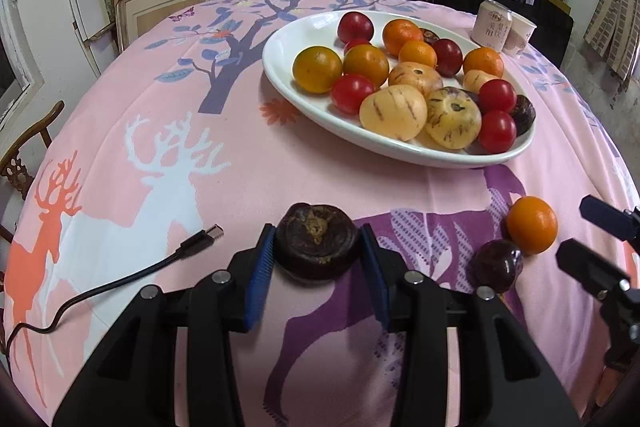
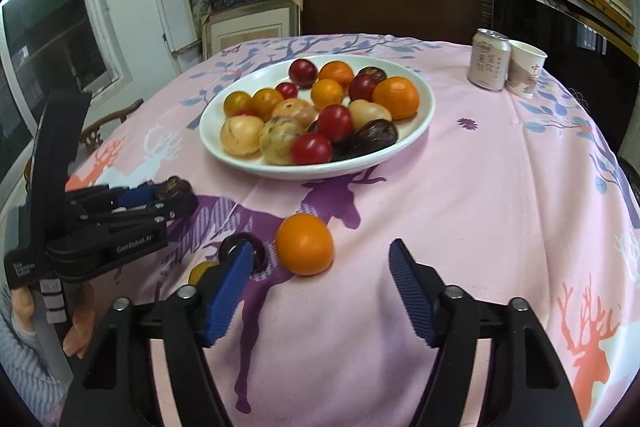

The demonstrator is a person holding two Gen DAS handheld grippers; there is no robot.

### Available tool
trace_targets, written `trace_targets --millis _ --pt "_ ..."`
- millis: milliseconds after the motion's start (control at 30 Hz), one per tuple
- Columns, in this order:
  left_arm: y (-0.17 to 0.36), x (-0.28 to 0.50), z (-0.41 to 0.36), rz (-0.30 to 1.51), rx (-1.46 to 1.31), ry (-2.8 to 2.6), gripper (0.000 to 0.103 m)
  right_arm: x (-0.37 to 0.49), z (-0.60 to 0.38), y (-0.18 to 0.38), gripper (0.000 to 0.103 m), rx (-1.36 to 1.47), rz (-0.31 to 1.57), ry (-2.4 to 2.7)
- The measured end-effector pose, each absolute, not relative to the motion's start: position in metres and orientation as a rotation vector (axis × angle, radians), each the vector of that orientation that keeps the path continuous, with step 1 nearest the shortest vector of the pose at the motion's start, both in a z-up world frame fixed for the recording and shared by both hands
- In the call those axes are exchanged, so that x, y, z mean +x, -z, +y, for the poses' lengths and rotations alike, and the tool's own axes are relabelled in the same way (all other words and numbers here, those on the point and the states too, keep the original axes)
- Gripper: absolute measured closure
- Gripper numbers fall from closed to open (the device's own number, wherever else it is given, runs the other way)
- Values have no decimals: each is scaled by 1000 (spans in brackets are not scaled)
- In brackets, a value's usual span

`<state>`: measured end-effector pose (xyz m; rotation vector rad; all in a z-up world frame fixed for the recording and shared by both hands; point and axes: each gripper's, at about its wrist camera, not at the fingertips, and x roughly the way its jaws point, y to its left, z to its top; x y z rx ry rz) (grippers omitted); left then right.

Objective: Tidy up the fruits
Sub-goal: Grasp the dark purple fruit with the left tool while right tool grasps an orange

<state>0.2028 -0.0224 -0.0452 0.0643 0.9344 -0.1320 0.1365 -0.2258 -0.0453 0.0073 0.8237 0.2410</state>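
Most fruit sits in the white dish (image 1: 288,39) at one o'clock; my left tongs (image 1: 318,247) clamp a dark mangosteen (image 1: 316,241), my right tongs (image 2: 320,267) gape before the orange (image 2: 305,243), a small dark fruit (image 2: 260,251) beside it

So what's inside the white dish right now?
The white dish holds a pile of oranges, red round fruits, pale striped fruits and dark purple ones. Whatever lies beneath the pile is covered.
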Motion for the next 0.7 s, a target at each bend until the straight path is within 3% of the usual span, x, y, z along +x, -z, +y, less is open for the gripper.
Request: trace_targets --millis 233,700 --pt "46 202 -24 933 73 128 61 145 -222 55 59 29 872 -254" --pt "46 202 -24 928 83 124 61 154 -213 61 59 13 887 -253"
